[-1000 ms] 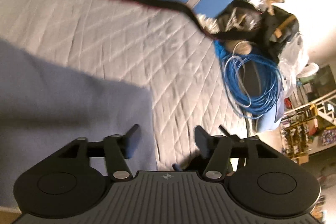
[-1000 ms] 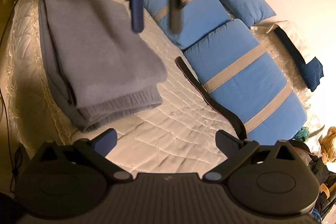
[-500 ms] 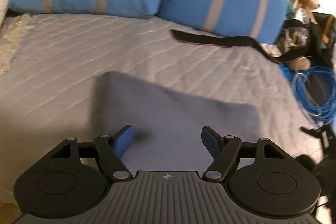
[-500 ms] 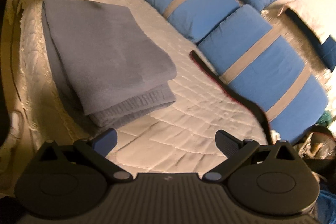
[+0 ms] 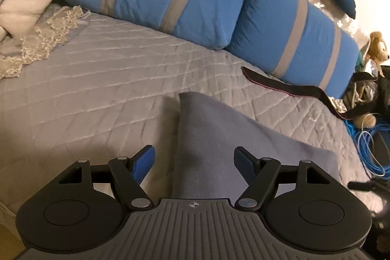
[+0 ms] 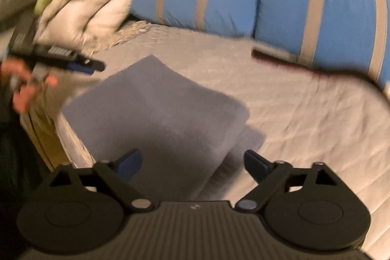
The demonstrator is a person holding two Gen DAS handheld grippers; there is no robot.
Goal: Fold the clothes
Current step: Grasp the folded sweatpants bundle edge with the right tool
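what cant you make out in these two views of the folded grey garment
- Folded grey garment, left wrist view: near edge hidden behind the left gripper.
- Right wrist view: motion blur smears the garment's layers; the right gripper hides its near edge.
- Garment type: not discernible in either.

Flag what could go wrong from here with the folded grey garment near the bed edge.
The folded grey garment lies close to the mattress edge, so a nudge could slide it off. Both hand-held grippers, left and right, hang open above it; a careless grab might undo the fold. The black strap nearby could snag.
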